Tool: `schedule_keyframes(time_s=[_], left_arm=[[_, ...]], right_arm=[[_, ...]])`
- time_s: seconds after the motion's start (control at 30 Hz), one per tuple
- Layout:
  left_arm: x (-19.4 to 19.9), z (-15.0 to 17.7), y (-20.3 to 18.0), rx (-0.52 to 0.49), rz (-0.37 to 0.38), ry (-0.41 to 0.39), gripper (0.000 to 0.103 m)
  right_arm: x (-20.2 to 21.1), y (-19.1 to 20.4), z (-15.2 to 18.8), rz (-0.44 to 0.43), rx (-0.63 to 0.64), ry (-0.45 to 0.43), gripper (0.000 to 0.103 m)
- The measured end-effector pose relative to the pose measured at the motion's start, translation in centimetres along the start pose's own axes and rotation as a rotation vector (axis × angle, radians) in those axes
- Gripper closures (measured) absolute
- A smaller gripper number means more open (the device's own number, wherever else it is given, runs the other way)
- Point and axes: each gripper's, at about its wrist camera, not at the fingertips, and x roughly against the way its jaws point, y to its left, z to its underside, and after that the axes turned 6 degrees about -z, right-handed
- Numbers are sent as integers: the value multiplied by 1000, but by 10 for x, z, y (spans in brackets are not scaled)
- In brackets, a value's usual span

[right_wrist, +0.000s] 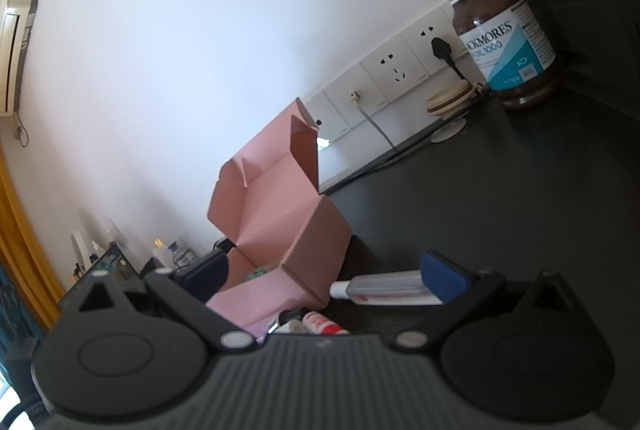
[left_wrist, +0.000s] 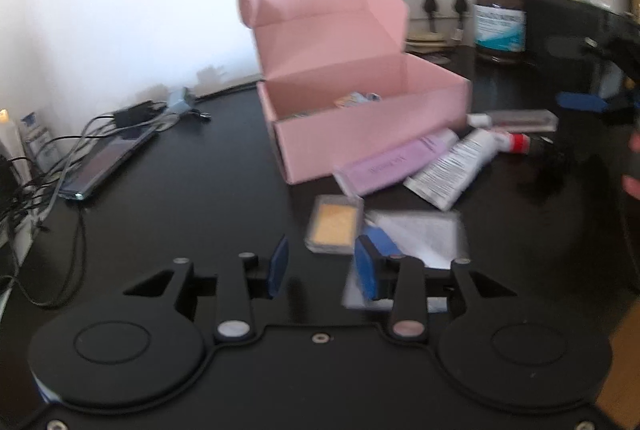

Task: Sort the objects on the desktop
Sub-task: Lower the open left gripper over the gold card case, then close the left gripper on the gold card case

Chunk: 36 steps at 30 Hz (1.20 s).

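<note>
While hovering with blue pads parted and empty, left gripper (left_wrist: 324, 266) sits just before small clear case with yellow pad (left_wrist: 335, 229), itself near open pink cardboard box (left_wrist: 360, 118); right gripper (right_wrist: 320, 282) spread wide.

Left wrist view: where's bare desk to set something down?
Bare: dark desk between phone and pink box. Crowded: right of the box, where purple pack, white tube and square case cluster.
</note>
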Motion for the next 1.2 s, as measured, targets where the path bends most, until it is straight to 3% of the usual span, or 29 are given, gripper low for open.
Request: schedule_keyframes(time_s=[0.1,0.5,0.57,0.63,0.67,0.7,0.77,0.8,1.2], left_arm=[[1,3,-7,-10,-28,-14,64],[-4,-15,-41,-19,-6,-48,62],[-1,-17,-36,-35,2,-81,43],[0,-17,-30,-63,-17,-108,30],[0,-17,-27,-75,-28,-118,30],[-1,-17,-24,-84,-37,-121,33],[-8,-17,-17,-107,-40,-85,69],[-13,-17,-15,-113,-40,-64,73],[-30,-18,-3,-108,45,-34,65]], right_arm=[[-1,1,0,-7,5,7,1],[0,1,1,-6,5,3,1],[0,1,1,-6,4,1,1],[0,1,1,-10,4,2,1],[0,1,1,-11,4,4,1],[0,1,0,-13,4,8,1],[-1,1,0,-16,3,11,1],[-1,1,0,-17,3,10,1],[-2,-1,0,-16,-1,11,1]])
